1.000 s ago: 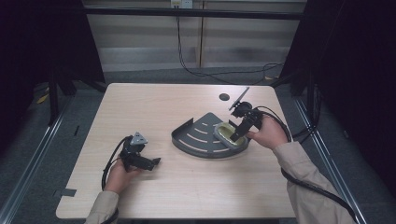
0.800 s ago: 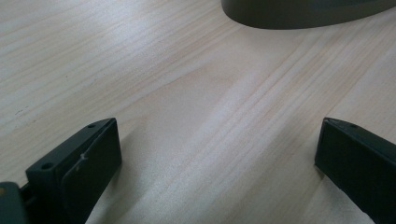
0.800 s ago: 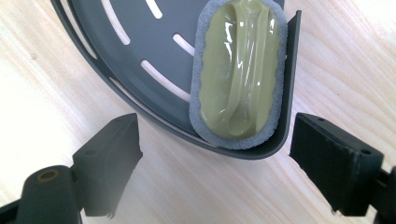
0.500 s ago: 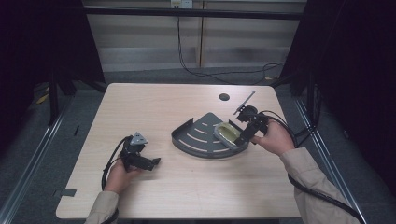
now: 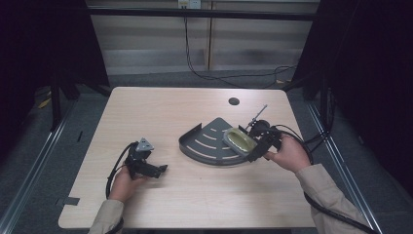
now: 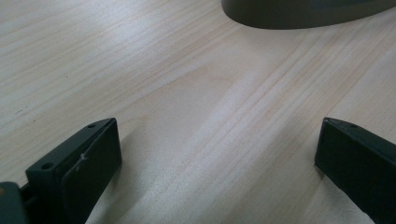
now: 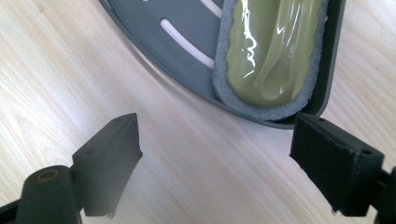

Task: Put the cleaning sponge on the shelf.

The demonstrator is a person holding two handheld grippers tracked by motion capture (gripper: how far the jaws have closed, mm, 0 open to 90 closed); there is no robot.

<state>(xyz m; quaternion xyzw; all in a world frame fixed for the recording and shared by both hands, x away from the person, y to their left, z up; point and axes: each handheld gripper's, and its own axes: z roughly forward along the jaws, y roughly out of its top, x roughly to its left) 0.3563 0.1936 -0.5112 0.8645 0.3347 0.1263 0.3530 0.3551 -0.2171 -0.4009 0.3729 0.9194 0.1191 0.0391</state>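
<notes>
A dark grey quarter-round slotted tray lies on the wooden table. An olive-green sponge with a grey rim, wrapped in clear film, lies flat in its right corner. My right gripper is open just off that corner. In the right gripper view the sponge and the tray sit just beyond the right gripper, with only bare wood between its jaws. My left gripper rests open on the table, well left of the tray. In the left gripper view the left gripper is empty and the tray's wall shows far ahead.
A round cable hole sits in the tabletop behind the tray. Cables trail from both grippers across the table. Dark frame posts stand at the table's left and right sides.
My right gripper has drawn back to the right and towards the person, off the sponge, which stays in the tray. The left gripper has not moved.
</notes>
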